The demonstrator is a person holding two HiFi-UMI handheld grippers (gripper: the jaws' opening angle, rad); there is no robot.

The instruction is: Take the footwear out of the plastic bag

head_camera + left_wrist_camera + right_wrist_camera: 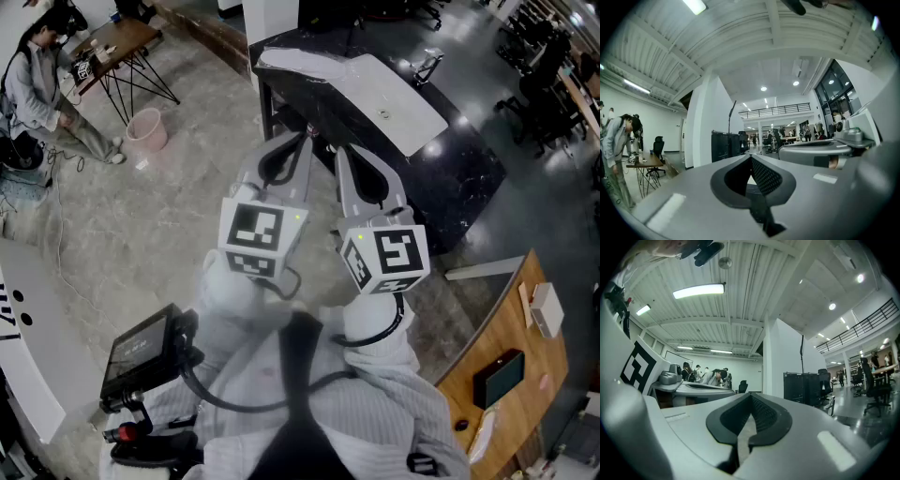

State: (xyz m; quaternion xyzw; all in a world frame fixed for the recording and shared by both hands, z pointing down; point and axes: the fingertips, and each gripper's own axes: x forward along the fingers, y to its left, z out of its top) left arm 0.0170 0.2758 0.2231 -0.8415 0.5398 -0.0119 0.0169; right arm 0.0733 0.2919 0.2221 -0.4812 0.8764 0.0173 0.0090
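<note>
Head view: the left gripper and right gripper are held side by side close to the person's chest, pointing toward a white column. A black table bearing a white sheet reaches out from the column's foot, just past the jaws. A pink bucket stands left of the column, and farther left a person is at a small wooden table.

Left gripper view: the jaws are pressed together with nothing between them. A black cabinet stands just right of the column.

Right gripper view: these jaws are likewise closed and empty. Black cabinets stand right of the column, and people are gathered left of it.

Where the footwear and plastic bag lie cannot be told from any view.
</note>
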